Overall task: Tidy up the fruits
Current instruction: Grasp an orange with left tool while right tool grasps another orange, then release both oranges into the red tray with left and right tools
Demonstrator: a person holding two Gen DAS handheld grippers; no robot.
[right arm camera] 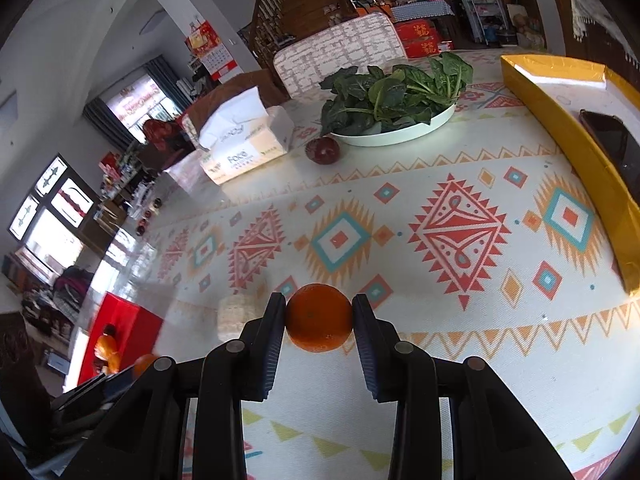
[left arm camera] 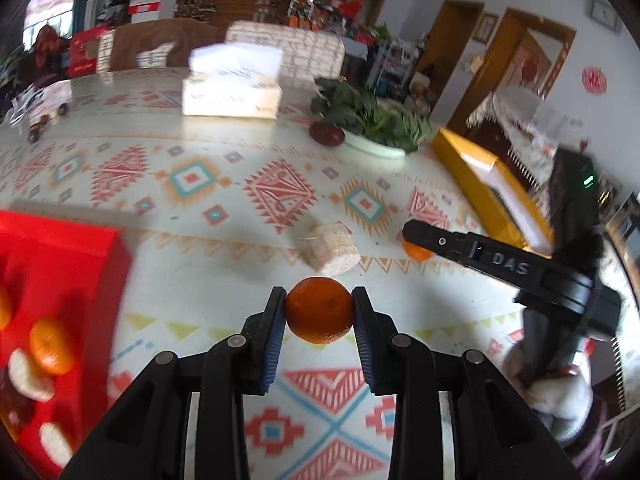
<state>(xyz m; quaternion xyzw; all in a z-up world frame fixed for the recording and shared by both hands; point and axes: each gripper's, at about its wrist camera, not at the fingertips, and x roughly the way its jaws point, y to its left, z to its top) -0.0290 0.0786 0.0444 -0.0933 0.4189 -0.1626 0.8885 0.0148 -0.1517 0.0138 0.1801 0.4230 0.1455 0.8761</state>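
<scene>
My left gripper [left arm camera: 319, 312] is shut on a small orange [left arm camera: 319, 310] and holds it above the patterned tablecloth. A red box [left arm camera: 60, 280] at the left holds more oranges [left arm camera: 51, 346] and pale fruit pieces. My right gripper [right arm camera: 319, 316] is shut on another orange [right arm camera: 319, 317], above the cloth. In the left wrist view the right gripper [left arm camera: 416, 242] shows at the right, with its orange [left arm camera: 418, 252] partly hidden under the finger. In the right wrist view the red box [right arm camera: 120, 328] sits at the far left, and the left gripper's orange [right arm camera: 145, 365] shows beside it.
A pale foam-wrapped fruit [left arm camera: 330, 249] lies on the cloth between the grippers, also in the right wrist view [right arm camera: 236, 316]. Behind stand a dark red apple [right arm camera: 322, 150], a white plate of greens [right arm camera: 396, 128], a tissue box [right arm camera: 244, 148] and a yellow tray [right arm camera: 576, 148].
</scene>
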